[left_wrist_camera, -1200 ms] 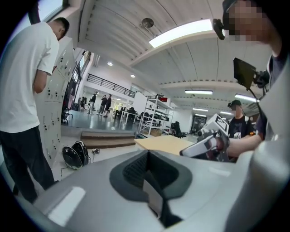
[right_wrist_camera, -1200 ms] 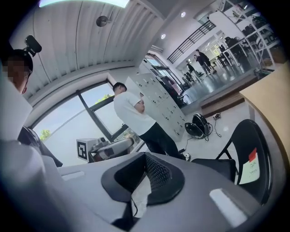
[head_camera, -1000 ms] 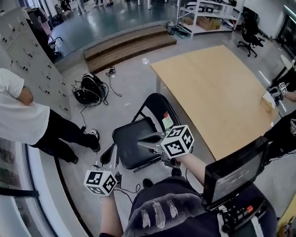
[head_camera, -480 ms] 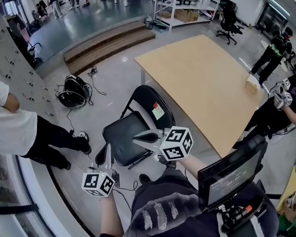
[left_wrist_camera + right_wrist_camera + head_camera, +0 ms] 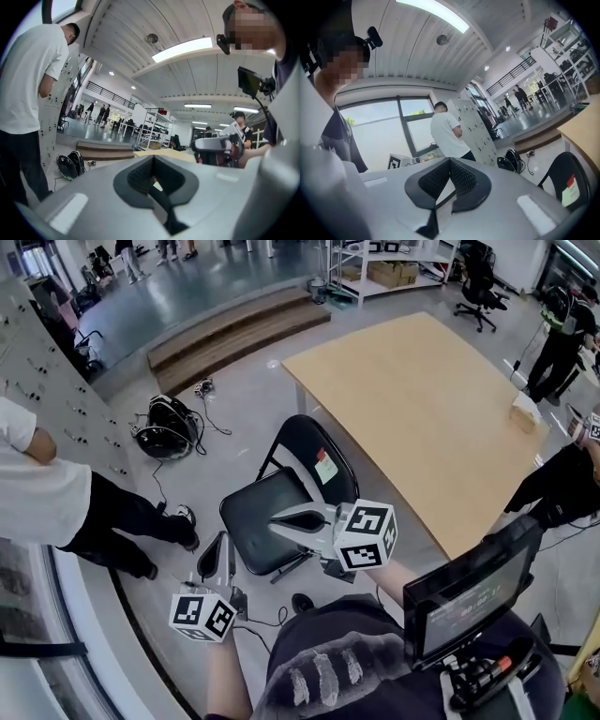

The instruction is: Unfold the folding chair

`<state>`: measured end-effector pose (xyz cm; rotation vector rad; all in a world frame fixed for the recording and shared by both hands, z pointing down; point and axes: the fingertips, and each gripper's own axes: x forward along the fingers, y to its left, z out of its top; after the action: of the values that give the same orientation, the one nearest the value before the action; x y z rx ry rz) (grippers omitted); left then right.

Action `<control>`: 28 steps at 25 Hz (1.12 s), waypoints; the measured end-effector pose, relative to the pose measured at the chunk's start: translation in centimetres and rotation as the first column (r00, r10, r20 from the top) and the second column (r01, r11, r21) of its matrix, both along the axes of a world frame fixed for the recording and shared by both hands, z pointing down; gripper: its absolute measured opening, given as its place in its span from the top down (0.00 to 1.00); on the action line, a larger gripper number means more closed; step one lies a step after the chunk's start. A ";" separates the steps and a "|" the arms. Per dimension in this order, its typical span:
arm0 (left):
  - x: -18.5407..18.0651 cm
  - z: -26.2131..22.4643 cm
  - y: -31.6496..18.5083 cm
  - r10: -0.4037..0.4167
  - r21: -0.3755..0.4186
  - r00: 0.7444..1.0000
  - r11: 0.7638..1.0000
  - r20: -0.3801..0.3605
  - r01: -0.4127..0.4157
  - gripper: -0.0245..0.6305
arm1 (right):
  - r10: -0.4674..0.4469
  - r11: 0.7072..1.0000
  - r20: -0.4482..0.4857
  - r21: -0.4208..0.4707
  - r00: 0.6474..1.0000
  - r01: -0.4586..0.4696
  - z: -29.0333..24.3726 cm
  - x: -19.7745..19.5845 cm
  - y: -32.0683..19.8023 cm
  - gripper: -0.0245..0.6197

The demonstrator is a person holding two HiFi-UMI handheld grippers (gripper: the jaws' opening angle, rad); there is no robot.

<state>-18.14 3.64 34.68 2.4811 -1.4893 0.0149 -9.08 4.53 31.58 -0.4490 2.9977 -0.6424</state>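
Observation:
The black folding chair (image 5: 265,531) stands opened out on the floor, its seat flat and its backrest (image 5: 309,460) carrying a white and red sticker. My right gripper (image 5: 275,517) is shut and empty. It points left over the seat's near edge. My left gripper (image 5: 224,542) is also shut and empty, held beside the seat's left corner. In the right gripper view the shut jaws (image 5: 450,161) face a window, with the chair backrest (image 5: 569,183) at lower right. The left gripper view shows shut jaws (image 5: 152,159) and the right gripper (image 5: 215,145) beyond them.
A large wooden table (image 5: 422,418) stands right of the chair. A person in a white shirt (image 5: 37,484) stands at left by the lockers. A black bag with cables (image 5: 169,423) lies on the floor, steps (image 5: 234,329) behind it. A screen (image 5: 469,592) hangs at my chest.
My right gripper has lifted a little over the seat and rolled slightly. The left gripper has shifted a little. The chair stands as before.

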 end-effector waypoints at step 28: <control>17.2 1.7 9.6 0.032 -0.110 0.982 0.994 0.188 -0.011 0.96 | -0.106 0.988 0.126 -0.102 0.986 0.119 2.4 14.6 8.3 0.96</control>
<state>-0.92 13.20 36.40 2.4657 -1.4894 0.3365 5.56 12.88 34.01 -0.2364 2.9003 -0.8140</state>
